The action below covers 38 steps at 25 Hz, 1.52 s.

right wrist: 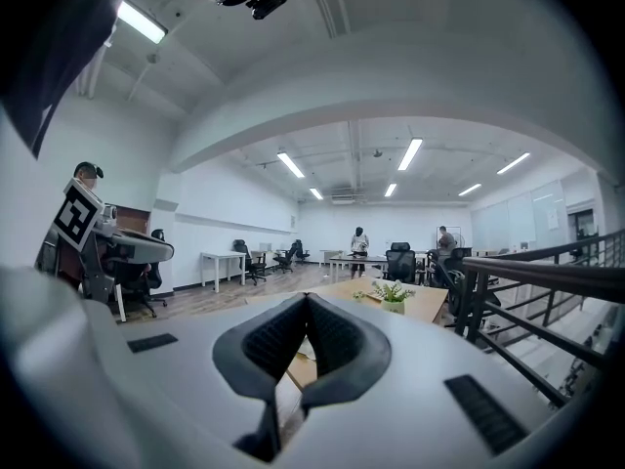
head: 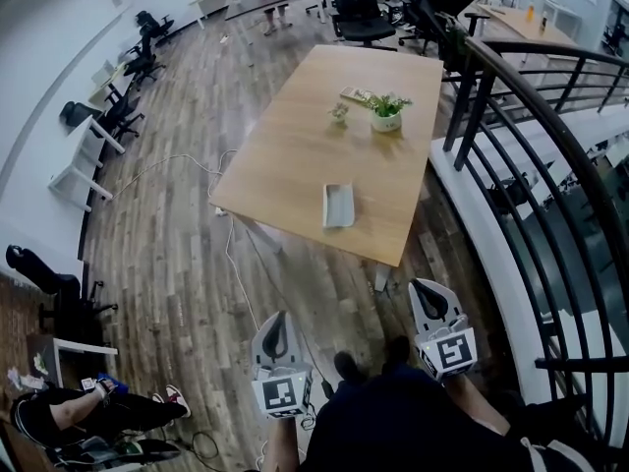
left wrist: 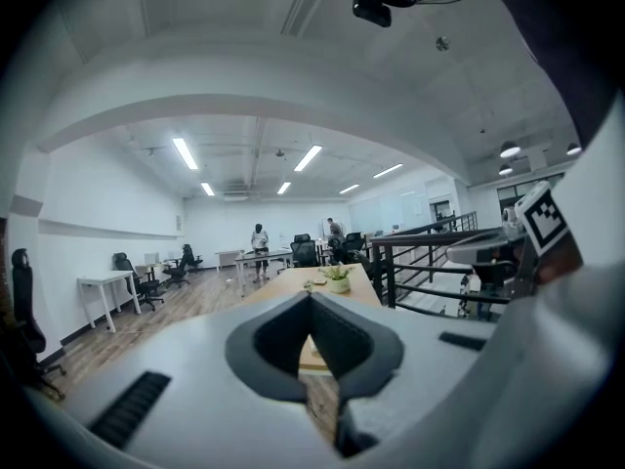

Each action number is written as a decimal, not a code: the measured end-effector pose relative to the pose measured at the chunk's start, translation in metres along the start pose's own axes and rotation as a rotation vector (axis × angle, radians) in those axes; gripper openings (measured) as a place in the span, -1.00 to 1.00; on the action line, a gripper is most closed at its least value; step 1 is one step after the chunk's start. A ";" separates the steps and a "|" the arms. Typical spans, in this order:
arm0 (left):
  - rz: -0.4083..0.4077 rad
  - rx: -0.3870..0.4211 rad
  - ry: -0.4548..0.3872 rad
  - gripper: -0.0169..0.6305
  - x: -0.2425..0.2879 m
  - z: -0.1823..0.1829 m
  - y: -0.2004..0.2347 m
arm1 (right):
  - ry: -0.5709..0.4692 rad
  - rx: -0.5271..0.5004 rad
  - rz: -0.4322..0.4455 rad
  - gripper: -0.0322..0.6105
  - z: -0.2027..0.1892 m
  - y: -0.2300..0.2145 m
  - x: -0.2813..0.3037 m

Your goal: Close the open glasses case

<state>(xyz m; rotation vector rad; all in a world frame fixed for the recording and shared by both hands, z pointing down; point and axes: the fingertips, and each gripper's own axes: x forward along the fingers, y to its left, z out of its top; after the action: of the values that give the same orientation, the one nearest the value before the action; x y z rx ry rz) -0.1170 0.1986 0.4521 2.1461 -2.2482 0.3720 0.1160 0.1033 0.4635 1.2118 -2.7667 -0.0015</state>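
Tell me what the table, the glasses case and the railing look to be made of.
Table: wood or wood-look laminate, with a matte finish; it is light tan with faint grain.
Glasses case: pale grey and matte, possibly plastic or a covered shell; too small to tell.
Railing: most likely metal, painted black with a slight sheen; thin bars run under a curved top rail.

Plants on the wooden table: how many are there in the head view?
2. The larger plant, in a white pot, stands near the far end of the table. The smaller plant stands just left of it. None seems hidden.
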 end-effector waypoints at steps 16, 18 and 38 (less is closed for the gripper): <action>-0.030 0.014 0.013 -0.95 0.030 0.008 -0.037 | -0.012 0.059 -0.051 -0.86 -0.007 -0.037 -0.009; -0.045 0.013 0.014 -0.95 0.038 0.013 -0.051 | -0.032 0.077 -0.066 -0.86 -0.006 -0.050 -0.012; -0.024 0.062 -0.015 -0.95 0.116 0.043 -0.080 | -0.032 0.061 -0.055 -0.86 -0.009 -0.113 0.015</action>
<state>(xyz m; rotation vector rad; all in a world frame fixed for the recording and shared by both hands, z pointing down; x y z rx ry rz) -0.0381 0.0743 0.4428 2.2098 -2.2459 0.4318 0.1900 0.0159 0.4680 1.3130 -2.7792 0.0594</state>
